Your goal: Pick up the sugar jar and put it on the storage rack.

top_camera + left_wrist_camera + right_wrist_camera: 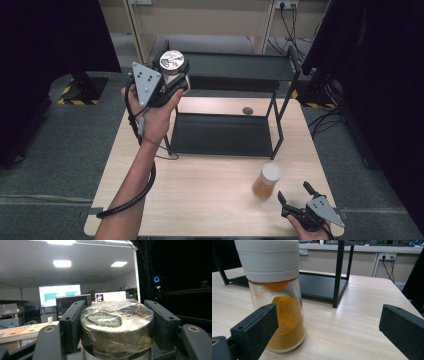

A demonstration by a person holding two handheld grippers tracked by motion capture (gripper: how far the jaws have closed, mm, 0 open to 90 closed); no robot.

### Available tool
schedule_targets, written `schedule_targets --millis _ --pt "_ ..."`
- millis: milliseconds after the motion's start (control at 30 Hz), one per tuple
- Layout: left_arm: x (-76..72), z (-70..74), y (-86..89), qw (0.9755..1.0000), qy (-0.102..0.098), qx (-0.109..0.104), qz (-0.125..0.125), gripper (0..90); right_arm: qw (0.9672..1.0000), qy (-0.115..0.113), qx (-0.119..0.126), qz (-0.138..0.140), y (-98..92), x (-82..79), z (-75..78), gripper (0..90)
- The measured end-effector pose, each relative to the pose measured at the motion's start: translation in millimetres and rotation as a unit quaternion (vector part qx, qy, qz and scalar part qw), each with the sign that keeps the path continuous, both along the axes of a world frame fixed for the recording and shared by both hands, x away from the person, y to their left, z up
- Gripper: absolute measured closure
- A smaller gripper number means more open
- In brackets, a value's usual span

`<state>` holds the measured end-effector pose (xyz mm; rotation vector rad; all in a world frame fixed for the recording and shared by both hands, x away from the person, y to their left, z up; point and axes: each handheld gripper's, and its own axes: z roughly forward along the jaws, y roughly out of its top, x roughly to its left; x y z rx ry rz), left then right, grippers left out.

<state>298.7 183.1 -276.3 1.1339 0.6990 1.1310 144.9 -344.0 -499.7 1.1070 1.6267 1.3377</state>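
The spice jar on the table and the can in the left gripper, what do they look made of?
Spice jar: clear body, glass or plastic, since orange powder shows through; matte white lid, likely plastic. Can: shiny metal, judging by its reflections, wrapped in wrinkled clear film or tape.

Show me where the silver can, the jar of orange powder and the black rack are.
silver can [171, 61]: high view, on its foil-covered top.
jar of orange powder [266, 181]: high view, on its side.
black rack [220, 134]: high view, on its lower shelf.
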Motion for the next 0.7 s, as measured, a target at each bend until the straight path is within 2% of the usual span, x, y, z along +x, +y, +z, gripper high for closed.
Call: schedule_targets --millis 367,500,533,700 --pt "18.6 18.0 -2.1 0.9999 0.003 -0.006 0.008 35.0 1.0000 0.000 0.000 0.001 -0.3 0.0 0.1 2.4" --pt "28.1 21.2 -5.1 0.9998 0.005 -0.001 0.020 35.0 1.0000 0.000 0.000 0.001 -0.5 0.1 0.1 2.4" --pt "30.3 22.6 -5.5 0.9997 0.006 0.005 0.024 35.0 1.0000 0.001 -0.001 0.002 -0.3 0.2 0.3 2.4" --pt "44.6 26.7 -5.8 0.9992 0.020 0.008 0.033 35.0 1.0000 -0.001 0.000 0.002 -0.5 0.0 -0.2 2.4"
